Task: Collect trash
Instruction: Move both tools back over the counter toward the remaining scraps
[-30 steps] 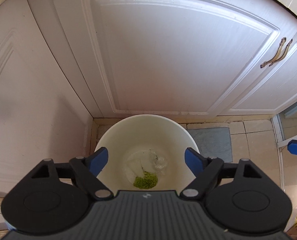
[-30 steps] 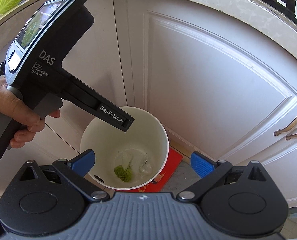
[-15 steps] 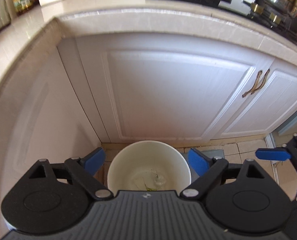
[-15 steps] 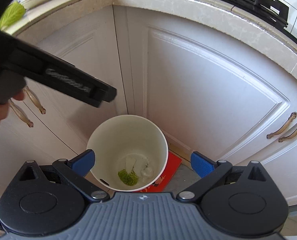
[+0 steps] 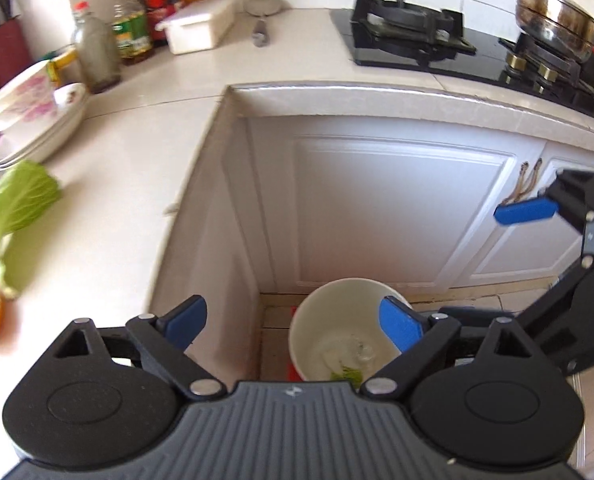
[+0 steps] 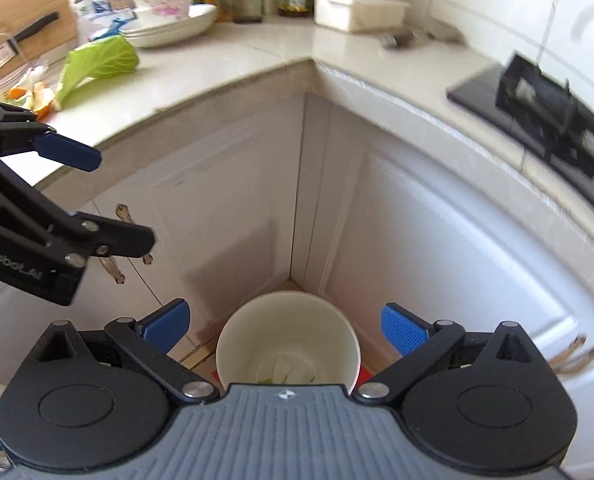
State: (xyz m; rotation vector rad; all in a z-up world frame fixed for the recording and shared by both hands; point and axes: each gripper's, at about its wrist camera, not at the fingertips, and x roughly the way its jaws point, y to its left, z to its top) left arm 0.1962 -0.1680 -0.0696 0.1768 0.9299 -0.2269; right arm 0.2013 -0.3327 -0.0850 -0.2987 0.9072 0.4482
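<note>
- Claws: both sit above the floor corner where two runs of white cabinet meet, each pointing steeply down at the bin below.
- Left claw (image 5: 293, 322): blue pads spread wide and still opening; nothing between them. The pads frame the cabinet corner and the bin's near rim.
- Right claw (image 6: 285, 326): blue pads wide apart, nothing gripped. The bin shows directly between and below them.
- White bin (image 6: 233, 332): round, upright, standing on the floor in the cabinet corner, beneath both claws. A red mat (image 6: 364, 374) shows under its right edge in the right wrist view.
- Bin contents: white crumpled scraps (image 5: 349, 354) and a green scrap (image 5: 347, 372) lie at the bottom; finer detail is hidden by the claw bodies.
- Cabbage leaf (image 5: 13, 208): green, lying flat on the worktop (image 5: 145, 128), up and to the left of the left claw, well apart from it.
- Orange peel (image 6: 43, 98): on the worktop at the stalk end of the leaf, far left of both claws; in the right wrist view it lies just beyond the left claw's upper pad.
- Stacked plates and bowls (image 5: 45, 120): on the worktop beyond the leaf, further from the claws.
- Bottles (image 5: 129, 20) and a white lidded box (image 5: 201, 26): at the back of the worktop against the tiled wall.
- Gas hob (image 5: 413, 36): ahead and to the right of the left claw, with a lidded steel pot (image 5: 557, 12) on its far right burner.
- Image quality: edges blurred.
</note>
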